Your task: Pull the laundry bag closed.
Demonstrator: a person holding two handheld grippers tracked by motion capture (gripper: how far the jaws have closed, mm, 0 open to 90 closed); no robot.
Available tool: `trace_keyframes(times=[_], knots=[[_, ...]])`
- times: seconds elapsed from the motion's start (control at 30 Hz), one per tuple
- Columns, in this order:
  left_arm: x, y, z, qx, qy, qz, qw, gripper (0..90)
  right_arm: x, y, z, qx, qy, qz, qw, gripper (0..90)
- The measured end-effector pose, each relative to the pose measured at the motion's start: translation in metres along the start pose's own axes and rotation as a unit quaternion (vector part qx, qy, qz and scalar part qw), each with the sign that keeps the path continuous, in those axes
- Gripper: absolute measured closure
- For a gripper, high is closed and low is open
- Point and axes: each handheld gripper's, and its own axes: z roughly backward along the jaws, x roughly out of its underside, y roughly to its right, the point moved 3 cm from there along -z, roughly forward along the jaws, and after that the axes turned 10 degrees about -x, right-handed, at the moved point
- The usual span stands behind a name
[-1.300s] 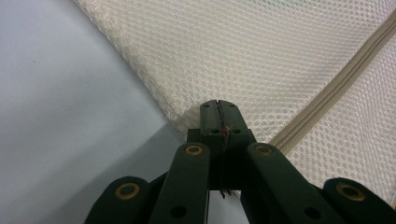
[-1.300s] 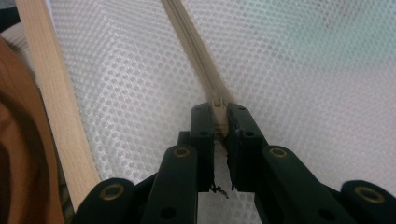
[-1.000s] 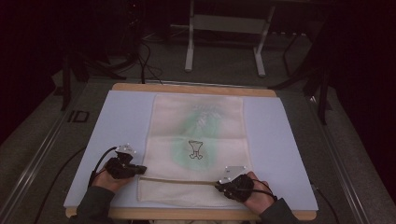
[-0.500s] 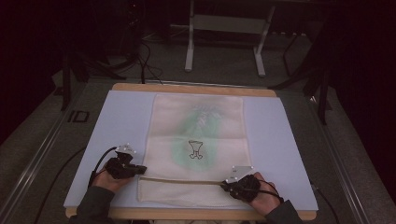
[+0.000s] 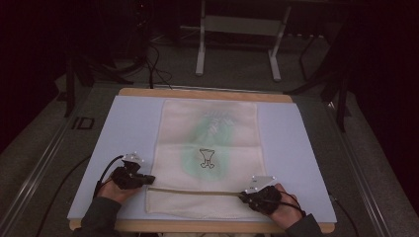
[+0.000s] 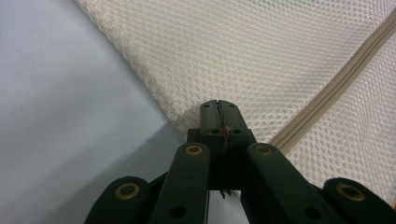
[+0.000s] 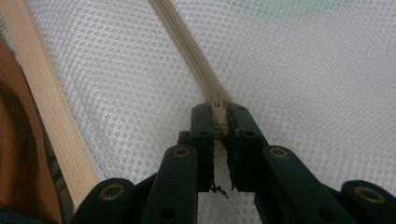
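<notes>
Left hand-held gripper (image 6: pixel 218 108) pinches the bag (image 5: pixel 210 143) edge; right hand-held gripper (image 7: pixel 218 112) clamps the zipper pull (image 7: pixel 217 103). We judge the zipper (image 5: pixel 195 190) fully run across.

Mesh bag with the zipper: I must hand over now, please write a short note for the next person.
Left hand-held gripper: shut on the left edge of the mesh bag, at the zipper's end.
Right hand-held gripper: shut on the zipper pull at the bag's right side.
The bag lies flat on the white mat; the zipper runs across its near part.
Done: both grips set.
Left: probably slide the pull along the zipper while the left one holds.
</notes>
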Motion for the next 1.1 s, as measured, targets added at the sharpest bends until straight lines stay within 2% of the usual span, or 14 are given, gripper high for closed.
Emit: trace_keyframes(times=[0.67,1.1], knots=[[0.000,0.000,0.000,0.000,0.000,-0.001,1.0000,90.0,0.018,0.009,0.016,0.011,0.004,-0.022,0.9997,82.2],[0.000,0.000,0.000,0.000,0.000,-0.001,1.0000,90.0,0.026,0.014,0.026,0.004,0.009,-0.033,0.9994,82.2]])
